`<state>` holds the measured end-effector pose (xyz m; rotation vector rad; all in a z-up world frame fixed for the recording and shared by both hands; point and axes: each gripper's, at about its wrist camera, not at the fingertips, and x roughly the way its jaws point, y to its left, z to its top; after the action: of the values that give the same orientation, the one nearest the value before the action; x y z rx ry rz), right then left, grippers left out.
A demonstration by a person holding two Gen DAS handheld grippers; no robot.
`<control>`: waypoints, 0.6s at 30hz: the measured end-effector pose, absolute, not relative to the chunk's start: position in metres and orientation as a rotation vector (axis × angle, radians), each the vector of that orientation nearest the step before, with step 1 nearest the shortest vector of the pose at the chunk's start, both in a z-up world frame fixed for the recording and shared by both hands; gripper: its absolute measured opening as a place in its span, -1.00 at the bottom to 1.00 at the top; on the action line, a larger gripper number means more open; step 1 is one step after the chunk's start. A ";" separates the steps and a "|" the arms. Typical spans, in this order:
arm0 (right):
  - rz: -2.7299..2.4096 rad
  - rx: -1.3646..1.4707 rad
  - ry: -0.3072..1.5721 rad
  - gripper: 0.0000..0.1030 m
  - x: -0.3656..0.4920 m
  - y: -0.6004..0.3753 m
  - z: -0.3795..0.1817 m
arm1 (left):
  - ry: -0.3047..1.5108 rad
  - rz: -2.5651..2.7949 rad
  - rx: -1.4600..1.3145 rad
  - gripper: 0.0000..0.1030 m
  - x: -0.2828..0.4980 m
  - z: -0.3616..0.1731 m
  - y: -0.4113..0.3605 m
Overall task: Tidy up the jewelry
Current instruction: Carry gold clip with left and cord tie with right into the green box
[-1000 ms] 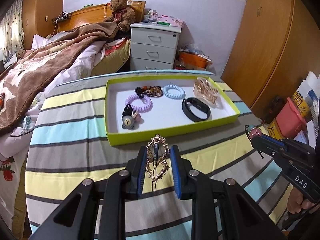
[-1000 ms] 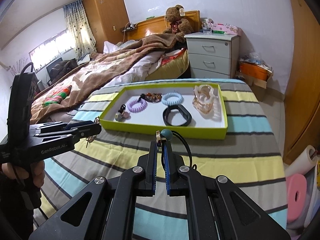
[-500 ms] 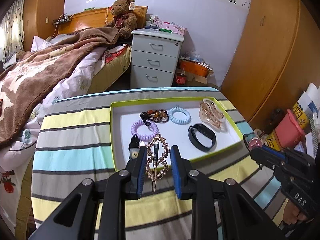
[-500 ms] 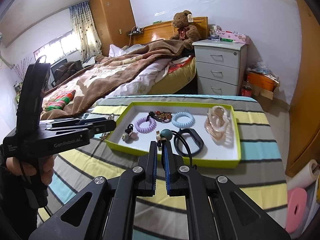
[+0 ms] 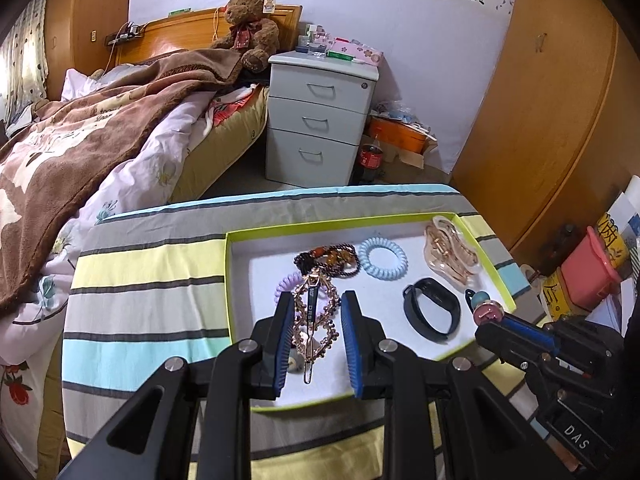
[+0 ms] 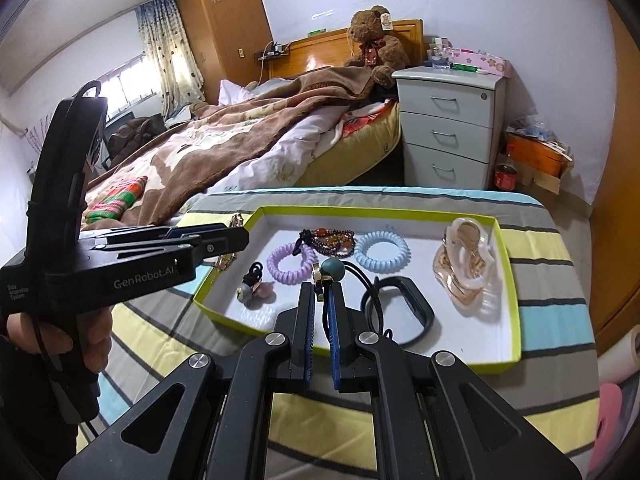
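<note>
The left gripper (image 5: 316, 312) is clamped on a gold beaded hair clip (image 5: 313, 322), its blue pads pressing the clip's two sides so that the ornament stands between them with its thin pin hanging down below; gripper and clip hang over the near left part of the lime-green tray (image 5: 490, 262), just in front of the purple coil hair tie (image 5: 285, 285); the right gripper (image 6: 321, 295) is pinched tight on a black elastic hair tie (image 6: 372, 300) with a teal bead (image 6: 333, 269) and a small gold fitting, the bead sitting just above the fingertips and the black loop trailing off to the right over the tray's near edge; in the tray lie a dark beaded bracelet (image 6: 329, 240) at the back, a light-blue coil hair tie (image 6: 381, 251) beside it, a clear pinkish claw clip (image 6: 464, 266) at the right, a black wristband (image 6: 404, 304) toward the front and a small charm hair tie (image 6: 250, 284) near the front left corner; the tray rests on a striped cloth (image 6: 540, 316) covering the table; a hand (image 6: 94, 340) grips the handle of the left gripper at the left edge of the right wrist view.
</note>
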<state>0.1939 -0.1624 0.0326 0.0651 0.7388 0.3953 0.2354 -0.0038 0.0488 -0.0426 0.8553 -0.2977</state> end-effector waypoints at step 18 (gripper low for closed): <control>0.422 -0.020 0.842 -0.87 0.229 -0.134 -0.007 | 0.916 -0.281 -0.043 -0.52 0.273 0.020 -0.006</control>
<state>0.2287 -0.1339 -0.0067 -0.0196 0.8420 0.4219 0.2730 -0.0059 0.0197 -0.0434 0.9159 -0.2813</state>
